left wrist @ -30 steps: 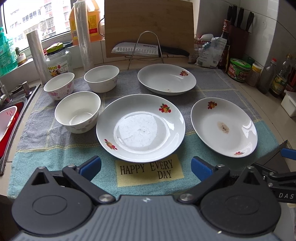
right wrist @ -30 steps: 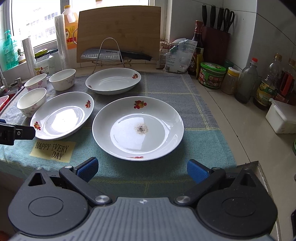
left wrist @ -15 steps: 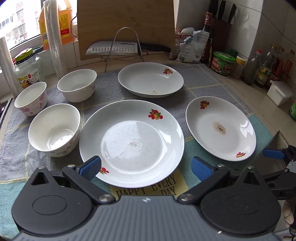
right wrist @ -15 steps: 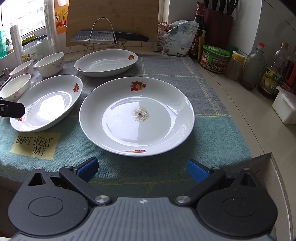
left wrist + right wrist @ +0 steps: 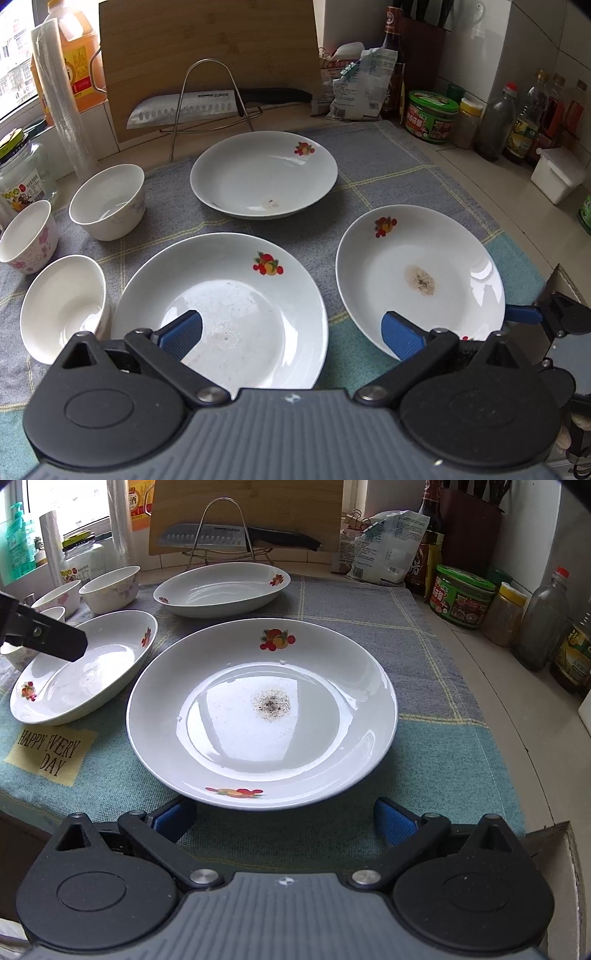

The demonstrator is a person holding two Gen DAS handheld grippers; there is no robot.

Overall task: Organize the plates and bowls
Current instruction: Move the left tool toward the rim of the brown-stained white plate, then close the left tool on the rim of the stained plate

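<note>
- We hold the left gripper low over the front edge of the tabletop, its fingers spread wide and holding nothing; the left finger hangs over the basin of the front-left plate.
- We hold the right gripper just short of the near rim of the front-right plate. Its fingers are fully apart and empty, one to each side of that rim.
- All three plates lie apart on the towel: the two above along the front edge, and the rear plate toward the back edge, in front of the knife rack.
- The three bowls stand separately near the left edge of the tabletop, unstacked.
- We judge the step in hand to be the approach for the first pickup; nothing has been stacked yet.
- The front-right plate carries a dark residue patch at its centre; we cannot tell whether it is dry.
- The next move calls for bringing one finger above and one below a plate rim, closing firmly, then lifting level before setting it onto another plate.
- Glazed rims are likely to slip; we advise a deep bite on the rim.
</note>
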